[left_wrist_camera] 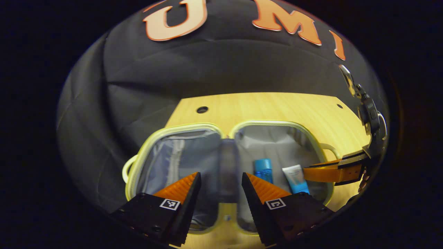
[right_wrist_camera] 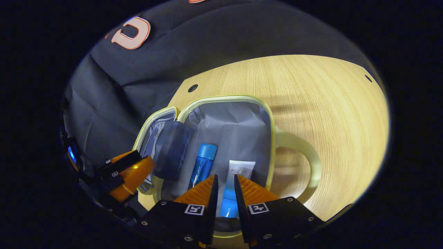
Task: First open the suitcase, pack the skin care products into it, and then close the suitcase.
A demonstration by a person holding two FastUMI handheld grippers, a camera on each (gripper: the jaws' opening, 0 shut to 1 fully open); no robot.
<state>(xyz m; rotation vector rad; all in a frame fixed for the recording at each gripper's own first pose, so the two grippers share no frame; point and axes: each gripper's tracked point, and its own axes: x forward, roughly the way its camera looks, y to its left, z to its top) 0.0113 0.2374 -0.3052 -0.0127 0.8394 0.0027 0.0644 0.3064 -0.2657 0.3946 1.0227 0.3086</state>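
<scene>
Broadly, a pale wooden bench (right_wrist_camera: 311, 103) with small dark holes near its corners carries everything, backed by black cloth. On it lies the small pale-yellow-trimmed suitcase (left_wrist_camera: 221, 131), spread fully open with its two grey-lined halves side by side and a dark blue fabric hinge panel (left_wrist_camera: 228, 166) between them; in the right gripper view the same suitcase (right_wrist_camera: 228, 100) shows a curved pale yellow handle (right_wrist_camera: 301, 148) sticking out over the wood. One half holds a zipped mesh lining and looks otherwise bare; the other half holds both skin care products, lying side by side on the grey lining and just apart. These are a blue translucent bottle with a lighter blue cap (right_wrist_camera: 204, 162), also seen in the left gripper view (left_wrist_camera: 263, 169), and a white squeeze tube with a blue cap end (right_wrist_camera: 235, 180), likewise seen there (left_wrist_camera: 296, 178). The left tool (left_wrist_camera: 221, 180) hangs above the hinge panel with its jaws spread wide and nothing between them. The right tool (right_wrist_camera: 225, 183) sits low over the tube, its jaws narrowly parted on either side of it; whether they press on it I cannot tell. From the left gripper view the right tool (left_wrist_camera: 306, 173) reaches in from the side, its tip close to the tube.
</scene>
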